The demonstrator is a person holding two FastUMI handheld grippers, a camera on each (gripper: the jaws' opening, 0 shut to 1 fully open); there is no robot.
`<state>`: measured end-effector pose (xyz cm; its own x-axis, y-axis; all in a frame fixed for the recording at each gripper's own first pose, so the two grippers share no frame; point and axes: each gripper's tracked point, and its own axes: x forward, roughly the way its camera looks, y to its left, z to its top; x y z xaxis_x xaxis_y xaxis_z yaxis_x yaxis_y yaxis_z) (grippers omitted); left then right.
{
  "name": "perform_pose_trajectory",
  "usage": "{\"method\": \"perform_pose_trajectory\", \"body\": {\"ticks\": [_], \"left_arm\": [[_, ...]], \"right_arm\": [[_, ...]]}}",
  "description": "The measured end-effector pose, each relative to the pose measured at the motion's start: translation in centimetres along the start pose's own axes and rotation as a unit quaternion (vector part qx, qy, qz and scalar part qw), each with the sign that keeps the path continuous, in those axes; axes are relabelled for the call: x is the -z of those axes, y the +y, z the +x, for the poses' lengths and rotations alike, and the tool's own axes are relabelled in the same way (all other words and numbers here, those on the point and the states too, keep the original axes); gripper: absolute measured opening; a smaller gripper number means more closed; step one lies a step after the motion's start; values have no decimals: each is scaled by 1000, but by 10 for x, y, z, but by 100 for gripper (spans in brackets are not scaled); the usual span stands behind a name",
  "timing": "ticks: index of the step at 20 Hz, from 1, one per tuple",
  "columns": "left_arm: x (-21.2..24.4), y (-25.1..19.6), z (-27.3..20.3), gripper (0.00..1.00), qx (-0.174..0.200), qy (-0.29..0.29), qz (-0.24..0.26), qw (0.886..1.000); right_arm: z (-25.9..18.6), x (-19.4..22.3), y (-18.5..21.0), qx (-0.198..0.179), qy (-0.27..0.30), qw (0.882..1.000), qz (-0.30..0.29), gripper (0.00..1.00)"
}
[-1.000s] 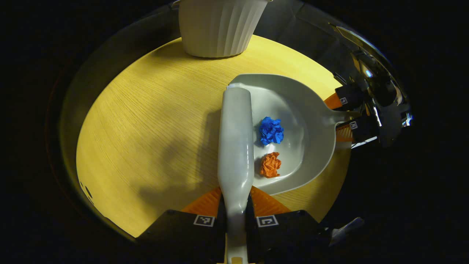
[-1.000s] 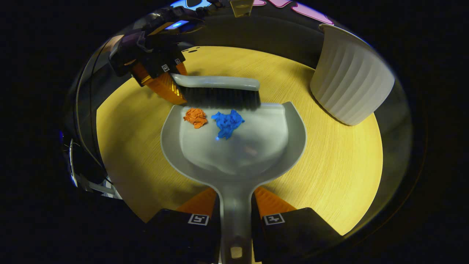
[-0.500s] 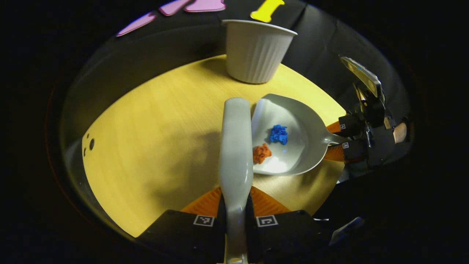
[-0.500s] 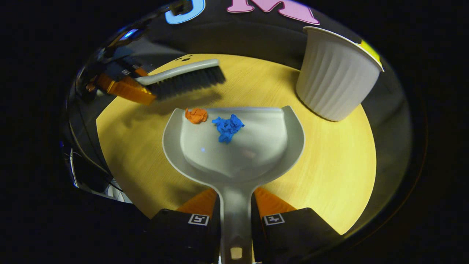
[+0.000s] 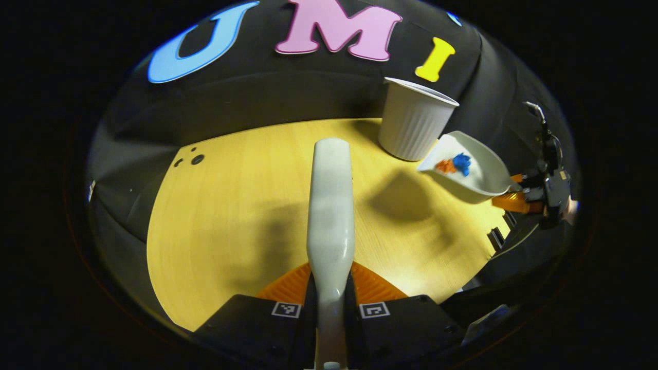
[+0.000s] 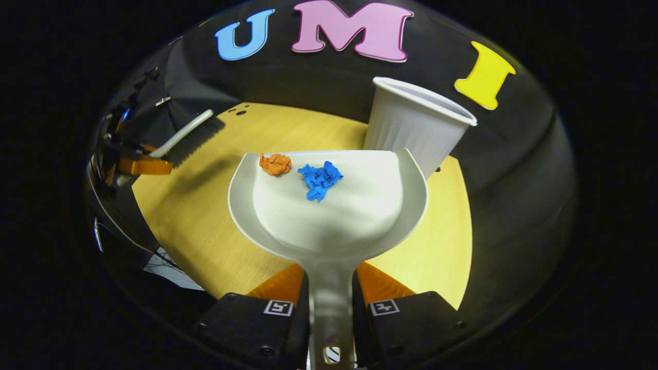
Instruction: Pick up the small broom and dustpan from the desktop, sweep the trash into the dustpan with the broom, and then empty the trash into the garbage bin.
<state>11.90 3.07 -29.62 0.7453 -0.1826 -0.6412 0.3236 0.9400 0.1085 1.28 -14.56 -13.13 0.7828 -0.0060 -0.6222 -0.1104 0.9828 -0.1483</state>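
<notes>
My left gripper (image 5: 330, 288) is shut on the handle of the small grey broom (image 5: 330, 216), held above the wooden desktop (image 5: 247, 216). My right gripper (image 6: 330, 288) is shut on the handle of the pale dustpan (image 6: 349, 216), lifted off the desktop (image 6: 195, 216). An orange paper ball (image 6: 275, 164) and a blue paper ball (image 6: 320, 179) lie near the pan's front lip. The white ribbed garbage bin (image 6: 411, 131) stands just beyond the pan's right side. In the left gripper view the dustpan (image 5: 480, 177) hangs tilted beside the bin (image 5: 414, 126), with the right gripper (image 5: 532, 192) behind it. The broom (image 6: 187, 137) shows at far left.
The round desktop ends in a curved edge against the black cloth wall (image 5: 288, 97). A few small dark holes (image 5: 191, 159) mark the far left of the tabletop. Cables (image 6: 164, 264) hang below the table's left edge.
The dustpan has risen off the desktop with both paper balls and moved toward the bin. The broom has lifted and drawn away from the pan to the left.
</notes>
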Motion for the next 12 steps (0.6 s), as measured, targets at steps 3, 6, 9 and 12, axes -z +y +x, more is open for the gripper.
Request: {"method": "perform_pose_trajectory", "body": {"ticks": [3,6,9,12], "left_arm": [[42,12,11,27,-8,3,-35,999],[44,29,-1,25,-7,4,-59,998],[46,29,-7,27,-11,5,-67,998],[49,32,-3,27,-8,12,-70,997]], "right_arm": [[-29,-30,-17,3,-17,1000,14,39],[-62,-67,-31,5,-42,999,30,39],[-80,-100,-46,10,-66,996,53,39],[-90,-133,-65,29,-88,994,59,39]]}}
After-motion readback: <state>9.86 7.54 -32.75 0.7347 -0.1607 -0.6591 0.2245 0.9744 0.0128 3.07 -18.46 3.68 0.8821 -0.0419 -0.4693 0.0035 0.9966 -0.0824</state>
